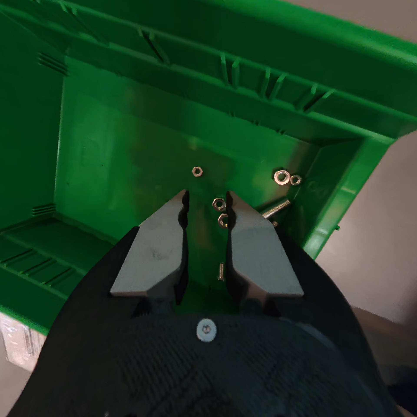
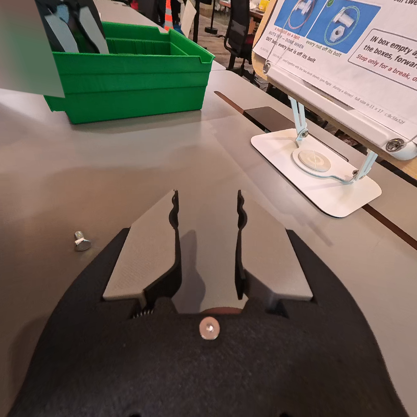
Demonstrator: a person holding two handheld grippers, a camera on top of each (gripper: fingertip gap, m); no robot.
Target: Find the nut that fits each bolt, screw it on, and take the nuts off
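Observation:
My left gripper (image 1: pixel 207 194) reaches down into the green bin (image 1: pixel 158 94), open with nothing pressed between its pads. Several silver nuts lie on the bin floor. One nut (image 1: pixel 218 204) lies right by the inner side of the right finger (image 1: pixel 248 225), and a second nut (image 1: pixel 223 220) is partly hidden behind that finger. A small nut (image 1: pixel 197 171) lies just ahead of the tips. A larger nut (image 1: pixel 280 176) and a small one (image 1: pixel 295 179) lie at the right wall. A long bolt (image 1: pixel 276 208) and a short bolt (image 1: pixel 221 272) also lie there. My right gripper (image 2: pixel 207 194) is open and empty over the grey table (image 2: pixel 135 169). A hex-head bolt (image 2: pixel 81 242) lies to its left.
In the right wrist view the green bin (image 2: pixel 135 90) stands at the far left with the left gripper (image 2: pixel 76 33) in it. A printed sheet on a tilted board (image 2: pixel 338 56) with a white base (image 2: pixel 316 176) stands at the right. A clear plastic bag (image 1: pixel 15 343) lies beside the bin. My right fingertips sit around 35 centimetres from my left ones. It is some 5 centimetres from my left tips to the larger nut (image 1: pixel 280 176).

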